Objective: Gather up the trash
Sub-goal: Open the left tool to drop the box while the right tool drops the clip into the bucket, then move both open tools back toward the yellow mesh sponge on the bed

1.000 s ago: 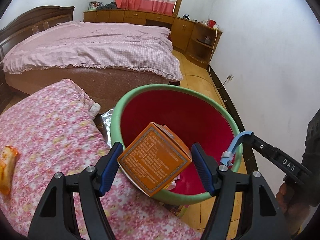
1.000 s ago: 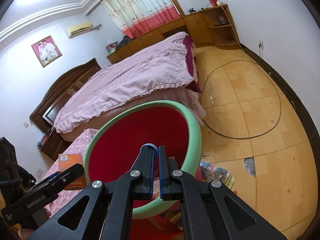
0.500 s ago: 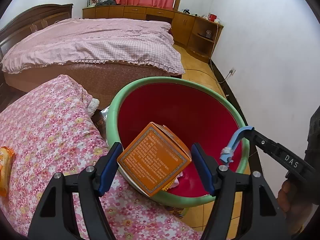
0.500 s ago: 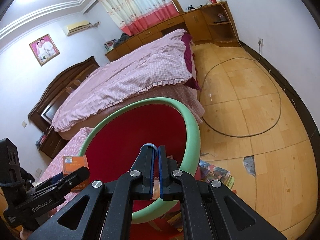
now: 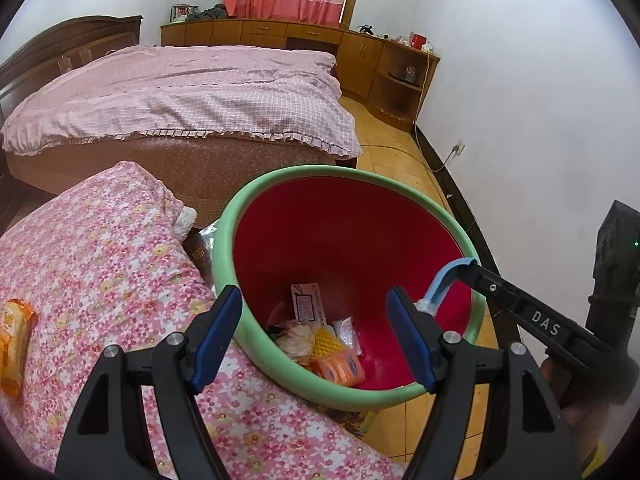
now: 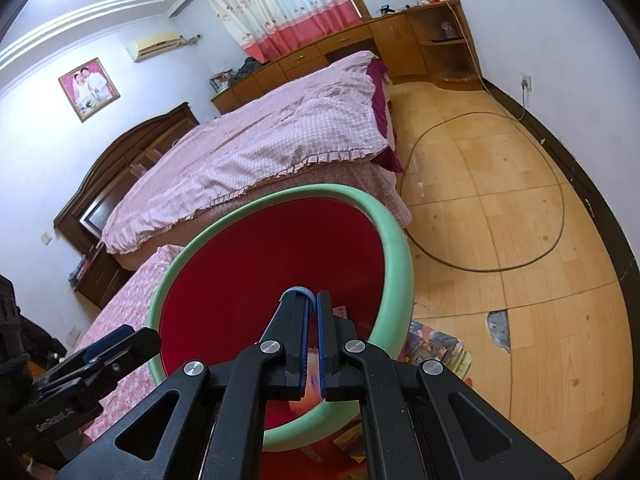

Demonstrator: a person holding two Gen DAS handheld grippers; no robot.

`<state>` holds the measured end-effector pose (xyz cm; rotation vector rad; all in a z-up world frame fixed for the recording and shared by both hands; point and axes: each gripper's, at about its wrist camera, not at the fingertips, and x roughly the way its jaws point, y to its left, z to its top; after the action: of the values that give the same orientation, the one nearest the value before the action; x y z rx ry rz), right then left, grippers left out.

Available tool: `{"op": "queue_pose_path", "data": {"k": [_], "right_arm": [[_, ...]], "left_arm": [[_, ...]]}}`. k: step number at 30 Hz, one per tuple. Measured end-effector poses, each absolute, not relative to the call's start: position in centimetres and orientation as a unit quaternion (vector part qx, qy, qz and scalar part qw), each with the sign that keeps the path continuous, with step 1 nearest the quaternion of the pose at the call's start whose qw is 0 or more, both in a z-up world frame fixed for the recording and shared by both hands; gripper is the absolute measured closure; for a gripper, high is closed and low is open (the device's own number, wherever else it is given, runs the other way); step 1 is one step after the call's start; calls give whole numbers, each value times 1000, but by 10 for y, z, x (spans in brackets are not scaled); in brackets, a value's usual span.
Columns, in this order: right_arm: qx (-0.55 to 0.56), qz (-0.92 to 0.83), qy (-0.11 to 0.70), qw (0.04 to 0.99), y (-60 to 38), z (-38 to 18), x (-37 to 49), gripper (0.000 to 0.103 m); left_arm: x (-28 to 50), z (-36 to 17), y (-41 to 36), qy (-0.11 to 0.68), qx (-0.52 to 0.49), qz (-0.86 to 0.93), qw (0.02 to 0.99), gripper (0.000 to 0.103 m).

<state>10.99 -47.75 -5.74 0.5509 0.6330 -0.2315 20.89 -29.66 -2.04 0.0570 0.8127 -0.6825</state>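
Note:
A red bin with a green rim (image 5: 280, 178) (image 6: 400, 248) hangs tilted against the flowered bedspread (image 5: 92, 272). My left gripper (image 5: 314, 304) hovers over its mouth, jaws opening, with nothing between the blue pads. Down in the bin lie an orange box (image 5: 340, 366), a white card (image 5: 308, 308) and other scraps. My right gripper (image 6: 310, 298) (image 5: 460, 268) is shut on the bin's thin light-blue handle (image 5: 442, 284) at the right rim. An orange packet (image 5: 14, 344) rests on the bedspread at the far left.
A large bed with a pink checked cover (image 5: 180, 96) stands beyond the bin. Wooden cabinets (image 5: 360, 52) line the far wall. A cable (image 6: 556, 216) loops over the tiled floor, and colourful printed wrappers (image 6: 436, 344) lie on the floor under the bin.
The orange box that sat between my left gripper's pads has dropped into the bin, and those jaws stand wider. The right gripper still clamps the handle.

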Motion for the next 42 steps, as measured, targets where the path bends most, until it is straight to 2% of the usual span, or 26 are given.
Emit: {"op": "queue_pose_path", "data": {"k": [8,13,22,23,25,26,31,42], "right_arm": [[268,-103,318,903,-472,-61,116,93],[271,-98,321,902,-468,-60,116,82],[264,-85,318,907,-453,-50,114,73],[263,-83,318,907,-451,-49,114,71],[261,-80,319,908,-446,-47,114,59],[261,-79,319,908,-444,-45,114,57],[258,-73,321,908,-430,-41,115,52],[253,-56,336,906,-404,-41,124,50]], "left_arm": [[206,-15,-271,388,14,-304,870,29],[207,-12,-250,390,0,-284,876,29],[208,-7,-213,391,-18,-246,887,29],[208,-7,-209,391,-18,-242,888,29],[208,-6,-197,390,-21,-230,891,29],[209,-6,-192,390,-22,-225,893,29],[214,-5,-160,389,-30,-193,901,29],[234,-19,-93,398,-28,-109,911,29]]}}
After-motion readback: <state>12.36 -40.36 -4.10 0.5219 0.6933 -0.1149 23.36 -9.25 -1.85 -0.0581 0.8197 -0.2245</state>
